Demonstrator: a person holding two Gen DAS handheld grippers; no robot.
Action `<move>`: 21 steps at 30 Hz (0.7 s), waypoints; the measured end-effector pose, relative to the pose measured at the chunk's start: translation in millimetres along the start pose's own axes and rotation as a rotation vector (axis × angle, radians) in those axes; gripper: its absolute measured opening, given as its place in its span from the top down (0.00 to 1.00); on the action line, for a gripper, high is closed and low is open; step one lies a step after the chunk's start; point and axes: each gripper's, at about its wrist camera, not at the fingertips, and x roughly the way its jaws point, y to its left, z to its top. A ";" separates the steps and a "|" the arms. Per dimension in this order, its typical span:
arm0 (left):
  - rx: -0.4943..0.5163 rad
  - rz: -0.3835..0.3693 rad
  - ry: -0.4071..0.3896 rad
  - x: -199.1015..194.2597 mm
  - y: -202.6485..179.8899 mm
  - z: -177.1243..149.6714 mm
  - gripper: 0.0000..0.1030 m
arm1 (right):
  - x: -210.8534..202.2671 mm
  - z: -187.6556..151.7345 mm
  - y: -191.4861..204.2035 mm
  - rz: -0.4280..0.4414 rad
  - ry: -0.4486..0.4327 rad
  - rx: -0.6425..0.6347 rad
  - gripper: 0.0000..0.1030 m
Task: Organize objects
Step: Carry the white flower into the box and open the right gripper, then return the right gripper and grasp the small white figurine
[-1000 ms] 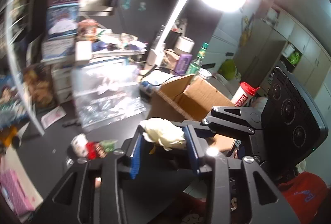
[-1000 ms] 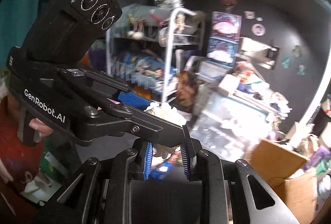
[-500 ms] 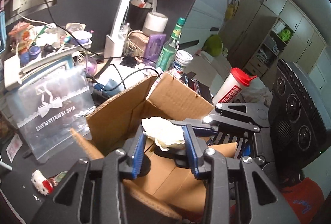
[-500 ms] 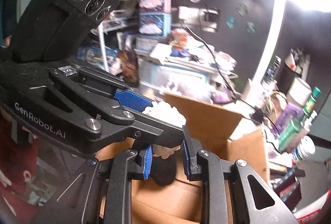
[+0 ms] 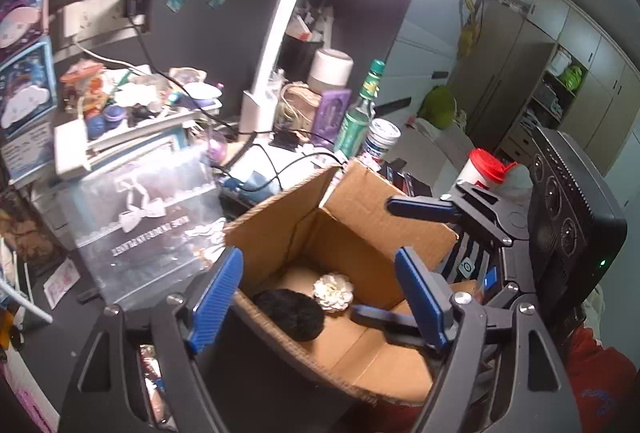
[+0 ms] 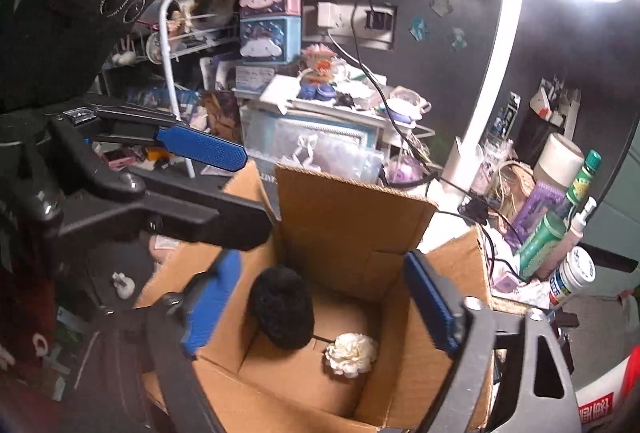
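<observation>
An open cardboard box (image 5: 356, 209) (image 6: 352, 209) stands on the dark desk. A white fabric flower (image 5: 333, 291) (image 6: 352, 354) lies on the box floor beside a black fuzzy ball (image 5: 289, 314) (image 6: 281, 307). My left gripper (image 5: 320, 305) is open and empty above the box's near edge. My right gripper (image 6: 320, 309) is open and empty above the box. Each gripper shows in the other's view, the right gripper (image 5: 420, 261) at right and the left gripper (image 6: 208, 177) at left, both with jaws apart.
A clear plastic bag (image 5: 148, 209) lies left of the box. Bottles (image 5: 360, 113), a white jar (image 5: 382, 139) and a red-capped container (image 5: 484, 169) stand behind and right. A lamp post (image 5: 276, 45), cables and cluttered shelves (image 6: 320, 93) crowd the back.
Both grippers were shut on the white flower above the box. Both have opened, and the flower now lies on the box floor beside the black ball.
</observation>
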 end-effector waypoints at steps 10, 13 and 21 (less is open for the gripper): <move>-0.071 0.185 -0.147 -87.6 49.2 -47.2 0.18 | -14.7 25.1 82.3 0.158 -0.113 -0.127 0.00; -0.101 0.247 -0.163 -102.1 67.1 -70.0 0.17 | -2.9 27.2 119.3 0.242 -0.101 -0.162 0.00; -0.188 0.354 -0.138 -115.7 117.5 -147.7 0.16 | 40.7 -2.6 197.7 0.379 -0.038 -0.230 0.00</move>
